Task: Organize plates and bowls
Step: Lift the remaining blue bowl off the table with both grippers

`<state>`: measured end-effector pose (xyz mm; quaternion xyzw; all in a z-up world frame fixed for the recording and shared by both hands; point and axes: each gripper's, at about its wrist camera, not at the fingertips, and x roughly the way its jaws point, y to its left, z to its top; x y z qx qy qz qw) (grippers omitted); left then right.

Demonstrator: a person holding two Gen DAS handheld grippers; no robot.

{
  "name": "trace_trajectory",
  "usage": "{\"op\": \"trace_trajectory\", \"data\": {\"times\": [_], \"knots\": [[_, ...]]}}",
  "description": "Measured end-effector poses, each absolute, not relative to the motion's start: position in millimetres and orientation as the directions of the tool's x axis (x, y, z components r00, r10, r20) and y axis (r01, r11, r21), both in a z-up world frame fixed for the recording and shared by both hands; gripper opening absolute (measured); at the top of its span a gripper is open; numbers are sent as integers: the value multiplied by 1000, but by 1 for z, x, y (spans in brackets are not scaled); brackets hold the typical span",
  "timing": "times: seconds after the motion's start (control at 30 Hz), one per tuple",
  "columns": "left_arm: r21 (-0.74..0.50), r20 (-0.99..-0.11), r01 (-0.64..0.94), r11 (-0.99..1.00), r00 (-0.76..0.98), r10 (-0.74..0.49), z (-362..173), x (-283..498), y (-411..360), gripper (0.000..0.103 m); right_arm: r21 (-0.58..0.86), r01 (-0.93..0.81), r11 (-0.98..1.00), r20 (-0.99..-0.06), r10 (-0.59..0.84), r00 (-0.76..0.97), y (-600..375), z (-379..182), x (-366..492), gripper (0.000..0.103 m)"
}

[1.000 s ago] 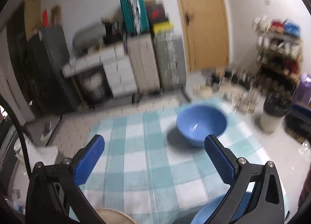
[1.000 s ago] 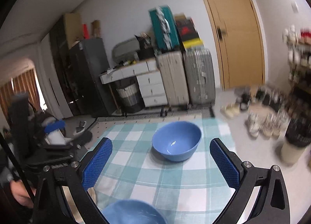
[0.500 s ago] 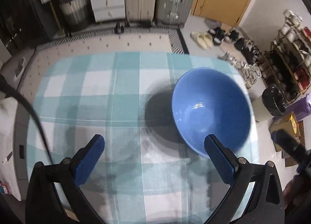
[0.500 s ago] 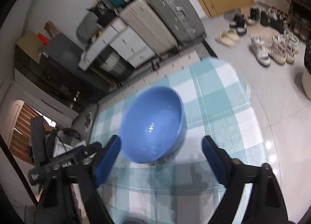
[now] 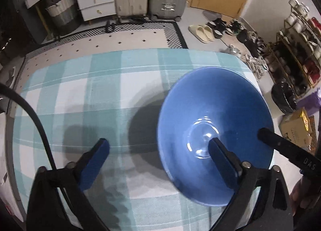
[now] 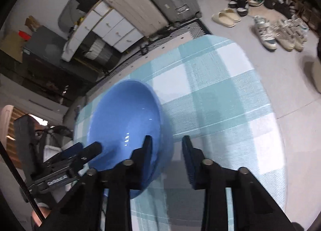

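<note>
Now: both grippers at the blue bowl (image 5: 214, 130) on the checked tablecloth (image 5: 84, 90).

Right gripper (image 6: 166, 148) has its fingers narrowed and straddling the bowl's near wall, one finger (image 6: 145, 150) inside the bowl, the other outside; firm contact with the wall cannot be told. Left gripper (image 5: 160, 156) is spread wide, its right finger (image 5: 222, 160) over the bowl's interior, the other finger over bare cloth left of the bowl. Bowl sits toward the cloth's right side in the left wrist view.

Right claw (image 5: 289, 148) reads perhaps "DAS".
</note>
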<state>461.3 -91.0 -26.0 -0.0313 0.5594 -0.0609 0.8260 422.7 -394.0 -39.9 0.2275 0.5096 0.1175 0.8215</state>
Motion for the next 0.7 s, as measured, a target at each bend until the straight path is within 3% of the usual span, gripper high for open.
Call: {"op": "trace_trajectory", "data": {"times": [0.13,0.17,0.2,0.27,0.3,0.4,0.7], "knots": [[-132,-923,63,989,355,-146,-29,466,-95,73,473,24,881,-792,413,449,-390,-41,425,22],[-146,-921,56,988,357,-156,-29,466,-94,54,462,18,887,-796,406,448,-388,-41,426,18],[-166,-922,43,985,348,-170,-30,467,-93,43,456,14,890,-798,402,448,-387,-41,427,14],[-201,-922,27,979,331,-199,-34,469,-91,38,440,20,898,-809,387,443,-385,-42,429,9],[-209,-924,23,978,324,-205,-35,469,-91,28,440,25,898,-808,384,447,-385,-42,430,8],[-208,-924,29,978,322,-206,-37,468,-93,20,429,15,903,-808,376,453,-383,-39,428,6],[-221,-933,36,975,283,-222,-41,463,-96,12,400,70,914,-832,331,444,-383,-36,426,5]]}}
